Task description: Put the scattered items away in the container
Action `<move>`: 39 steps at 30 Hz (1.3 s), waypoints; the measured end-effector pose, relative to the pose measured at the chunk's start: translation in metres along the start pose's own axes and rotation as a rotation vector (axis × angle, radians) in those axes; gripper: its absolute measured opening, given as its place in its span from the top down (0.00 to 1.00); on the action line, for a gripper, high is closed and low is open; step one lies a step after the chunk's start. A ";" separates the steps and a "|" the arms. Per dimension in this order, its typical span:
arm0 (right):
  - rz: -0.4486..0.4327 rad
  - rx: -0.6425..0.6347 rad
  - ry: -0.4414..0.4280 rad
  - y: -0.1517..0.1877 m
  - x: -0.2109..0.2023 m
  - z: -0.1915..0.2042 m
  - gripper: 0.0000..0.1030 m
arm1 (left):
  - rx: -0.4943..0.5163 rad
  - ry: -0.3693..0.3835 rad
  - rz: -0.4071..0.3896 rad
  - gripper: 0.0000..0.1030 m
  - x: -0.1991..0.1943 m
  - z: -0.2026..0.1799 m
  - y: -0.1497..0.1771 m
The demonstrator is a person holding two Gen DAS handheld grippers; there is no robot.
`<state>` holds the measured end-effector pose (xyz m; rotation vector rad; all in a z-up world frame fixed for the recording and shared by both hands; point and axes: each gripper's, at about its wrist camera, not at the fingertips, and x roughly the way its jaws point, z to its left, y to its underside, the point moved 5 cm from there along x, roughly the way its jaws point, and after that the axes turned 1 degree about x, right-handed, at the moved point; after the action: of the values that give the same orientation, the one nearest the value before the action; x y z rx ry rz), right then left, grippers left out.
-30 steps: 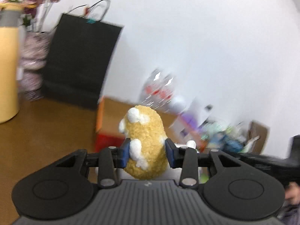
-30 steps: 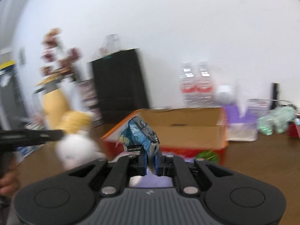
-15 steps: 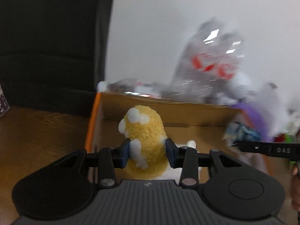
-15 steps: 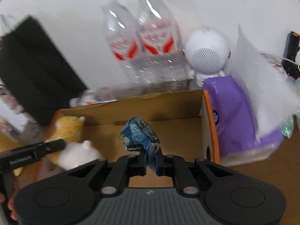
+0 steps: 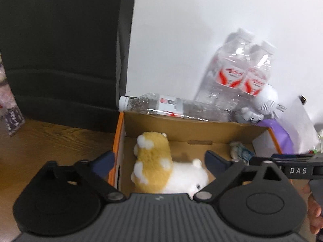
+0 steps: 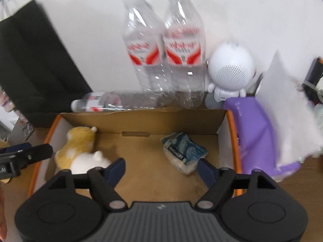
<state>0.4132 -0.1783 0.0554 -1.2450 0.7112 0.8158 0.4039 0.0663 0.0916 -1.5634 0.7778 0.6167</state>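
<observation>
We are at a brown wooden table (image 5: pixel 40 141) by a white wall, looking down into a cardboard box (image 6: pixel 141 121) with orange edges.

Nearest to us, our left gripper (image 5: pixel 159 160) has just let go: its jaws have been opening and now stand wide, touching nothing. The plush toy (image 5: pixel 159 167), yellow and white, lies on the box floor between them, by the box's left wall. Our right gripper (image 6: pixel 161 166) has been opening too and holds nothing. The blue snack packet (image 6: pixel 184 151) lies on the box floor nearer the right wall, just past the right finger and not pinched.

Farther off, behind the box's back wall, a bottle (image 6: pixel 113 100) lies on its side. Two more bottles (image 6: pixel 165 56) stand by the wall, with a little white robot toy (image 6: pixel 230 70) and a purple tissue pack (image 6: pixel 254 129) near the box's right edge. A black bag (image 5: pixel 60 50) stands at the back left.

We think this drop is done. Next we should lift both grippers straight up out of the box, without snagging the toy, and look for more loose things.
</observation>
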 end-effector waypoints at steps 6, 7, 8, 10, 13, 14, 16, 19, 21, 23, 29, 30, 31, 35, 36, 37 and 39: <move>-0.038 -0.045 0.013 0.037 -0.067 0.010 0.20 | 0.073 -0.078 -0.012 0.00 -0.058 -0.020 0.034; -0.064 -0.034 0.008 0.047 -0.080 0.009 0.18 | 0.068 -0.091 -0.039 0.00 -0.070 -0.021 0.043; -0.087 -0.028 0.007 0.057 -0.090 0.010 0.16 | 0.064 -0.105 -0.082 0.00 -0.084 -0.022 0.054; -0.156 -0.030 0.022 0.086 -0.118 0.014 0.14 | 0.079 -0.126 -0.160 0.00 -0.107 -0.028 0.079; -0.262 -0.078 0.060 0.135 -0.150 0.021 0.11 | 0.072 -0.134 -0.231 0.00 -0.134 -0.034 0.124; -0.310 -0.102 0.066 0.158 -0.162 0.022 0.07 | 0.061 -0.126 -0.254 0.00 -0.144 -0.035 0.140; -0.379 -0.090 0.054 0.198 -0.175 0.019 0.00 | 0.071 -0.087 -0.316 0.00 -0.162 -0.038 0.180; -0.458 -0.034 -0.022 0.262 -0.182 0.007 0.00 | 0.143 -0.107 -0.393 0.00 -0.180 -0.047 0.239; -0.436 -0.039 -0.019 0.296 -0.176 0.006 0.00 | 0.145 -0.119 -0.367 0.00 -0.182 -0.050 0.272; -0.406 -0.060 0.022 0.324 -0.169 0.010 0.00 | 0.116 -0.098 -0.319 0.00 -0.178 -0.051 0.300; -0.328 -0.090 0.129 0.369 -0.146 0.019 0.00 | 0.159 -0.164 -0.264 0.00 -0.164 -0.053 0.340; -0.316 -0.083 0.126 0.370 -0.144 0.018 0.00 | 0.163 -0.163 -0.249 0.00 -0.160 -0.053 0.342; -0.315 -0.081 0.127 0.369 -0.143 0.018 0.00 | 0.162 -0.156 -0.238 0.00 -0.157 -0.052 0.345; -0.293 -0.062 0.117 0.367 -0.132 0.016 0.00 | 0.145 -0.151 -0.203 0.00 -0.145 -0.049 0.353; -0.287 -0.057 0.119 0.368 -0.130 0.015 0.00 | 0.139 -0.145 -0.196 0.00 -0.143 -0.048 0.353; -0.293 -0.064 0.130 0.369 -0.128 0.015 0.00 | 0.130 -0.139 -0.188 0.00 -0.142 -0.046 0.353; -0.299 -0.072 0.151 0.370 -0.125 0.017 0.00 | 0.122 -0.132 -0.191 0.00 -0.141 -0.045 0.352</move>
<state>0.0342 -0.1347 -0.0305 -1.4486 0.6010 0.5093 0.0405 0.0217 -0.0178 -1.4498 0.5496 0.5170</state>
